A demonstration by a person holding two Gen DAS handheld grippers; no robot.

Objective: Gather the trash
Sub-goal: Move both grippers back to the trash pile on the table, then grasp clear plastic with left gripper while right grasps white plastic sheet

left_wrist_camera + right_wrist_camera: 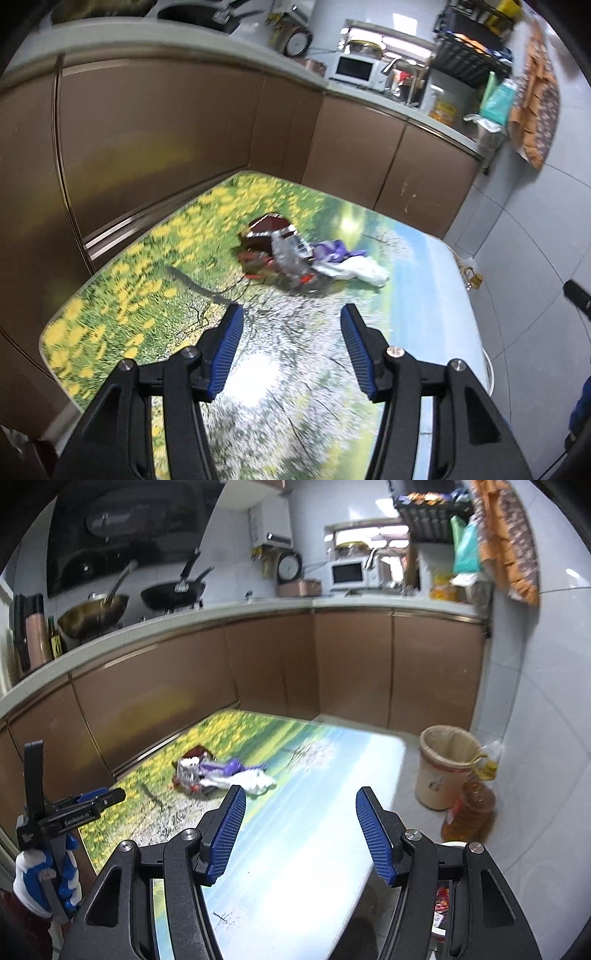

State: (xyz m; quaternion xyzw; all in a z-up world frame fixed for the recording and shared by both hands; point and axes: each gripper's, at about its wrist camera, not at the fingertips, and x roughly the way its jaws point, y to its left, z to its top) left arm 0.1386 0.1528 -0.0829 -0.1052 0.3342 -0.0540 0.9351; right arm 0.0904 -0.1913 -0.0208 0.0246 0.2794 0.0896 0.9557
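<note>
Both claws hang above the tabletop [424, 295], spread wide and gripping nothing, which suits a reach not yet committed. The left claw [291, 314] points almost straight at the trash pile [295, 254], a heap of crumpled wrappers, foil and a white-and-purple bag lying ahead of its fingertips and well apart from them. For the right claw [300, 795], the same trash pile [221, 771] sits ahead and to its left, while the lined bin [447, 768] stands on the floor ahead and to its right, just off the tabletop's edge. That bin looks like the likely drop point, so gathering the loose pieces in one heap probably makes each grab easier.
</note>
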